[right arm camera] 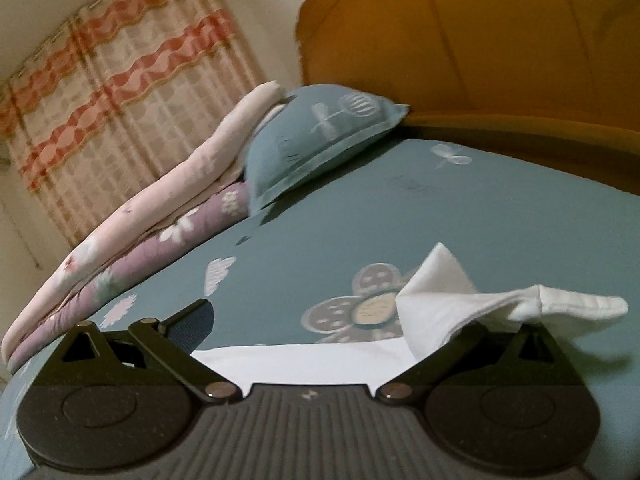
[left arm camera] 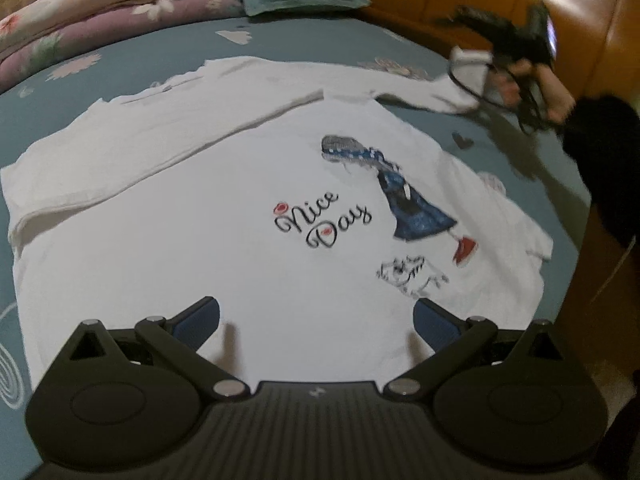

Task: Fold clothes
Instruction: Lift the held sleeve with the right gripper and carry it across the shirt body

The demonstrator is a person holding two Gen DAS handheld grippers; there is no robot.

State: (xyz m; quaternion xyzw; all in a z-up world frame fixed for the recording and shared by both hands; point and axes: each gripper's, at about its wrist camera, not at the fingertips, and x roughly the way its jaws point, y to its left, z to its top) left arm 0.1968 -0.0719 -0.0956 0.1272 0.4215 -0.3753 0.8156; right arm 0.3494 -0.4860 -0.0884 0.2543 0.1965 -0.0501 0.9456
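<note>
A white T-shirt point(left arm camera: 224, 264) with a "Nice Day" print point(left arm camera: 320, 220) lies flat on the teal bed sheet point(left arm camera: 320, 44). Its left side is folded over the body. My left gripper point(left arm camera: 316, 316) hovers open above the shirt's lower part, holding nothing. At the far right of the left wrist view, a hand point(left arm camera: 536, 84) holds the blurred right gripper by the shirt's sleeve point(left arm camera: 448, 94). In the right wrist view my right gripper point(right arm camera: 314, 316) stands open; the lifted sleeve point(right arm camera: 452, 300) drapes over its right finger and hides that fingertip.
Folded pink and purple quilts point(right arm camera: 132, 248) and a teal pillow point(right arm camera: 316, 148) sit at the bed's far side. An orange-brown headboard point(right arm camera: 480, 40) stands behind them. A curtain point(right arm camera: 120, 92) hangs at the left. The bed's right edge meets wooden furniture point(left arm camera: 592, 280).
</note>
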